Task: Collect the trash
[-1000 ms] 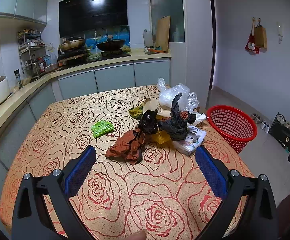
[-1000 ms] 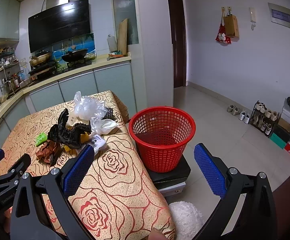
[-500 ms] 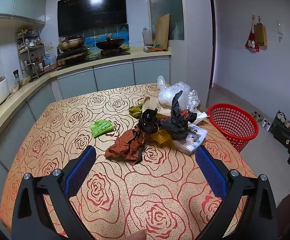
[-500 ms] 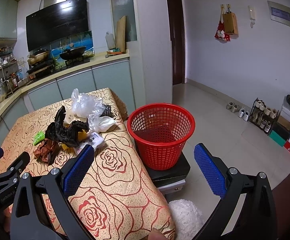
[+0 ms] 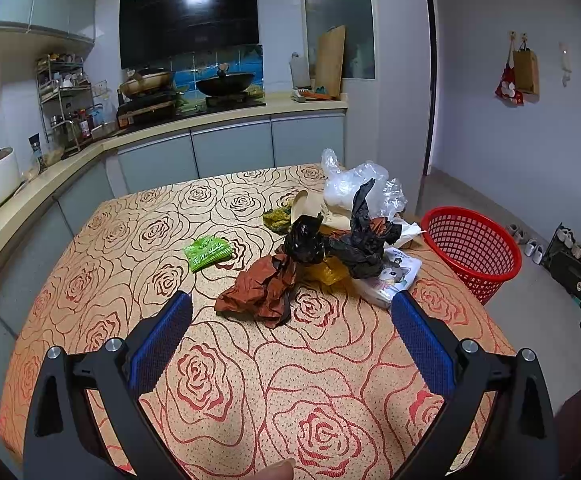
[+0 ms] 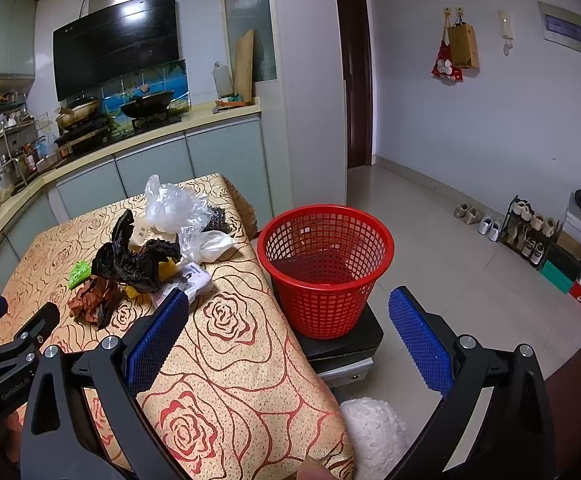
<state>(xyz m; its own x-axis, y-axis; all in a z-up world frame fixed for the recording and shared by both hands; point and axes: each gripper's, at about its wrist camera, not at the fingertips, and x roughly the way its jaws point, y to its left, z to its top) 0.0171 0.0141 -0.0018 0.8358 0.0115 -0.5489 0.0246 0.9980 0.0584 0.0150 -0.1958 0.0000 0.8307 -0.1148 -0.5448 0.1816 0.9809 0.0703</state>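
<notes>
Approach step, nothing picked yet. Left gripper (image 5: 290, 312) fingers wide, empty, facing brown crumpled wrapper (image 5: 260, 290) on worktop (image 5: 130, 240). Right gripper (image 6: 288, 320) fingers wide, empty, near red basket (image 6: 326, 268). Next: lower left, pinch wrapper.

The right gripper (image 6: 288, 334) hangs with its blue-padded fingers (image 6: 156, 340) spread wide and empty, over the table's (image 6: 242, 364) near right corner. A red basket (image 6: 325, 268) stands on a dark stool (image 6: 344, 346) just right of the table, with something dark at its bottom. Trash lies heaped at the table's far side: a clear bag (image 6: 174, 204), a black bag (image 6: 134, 260), brown paper (image 6: 90, 300), a green packet (image 6: 79, 273) and a white pack (image 6: 194, 278). The left gripper (image 6: 8, 334) shows at the near left edge. Shoes (image 6: 476, 220) line the right wall
</notes>
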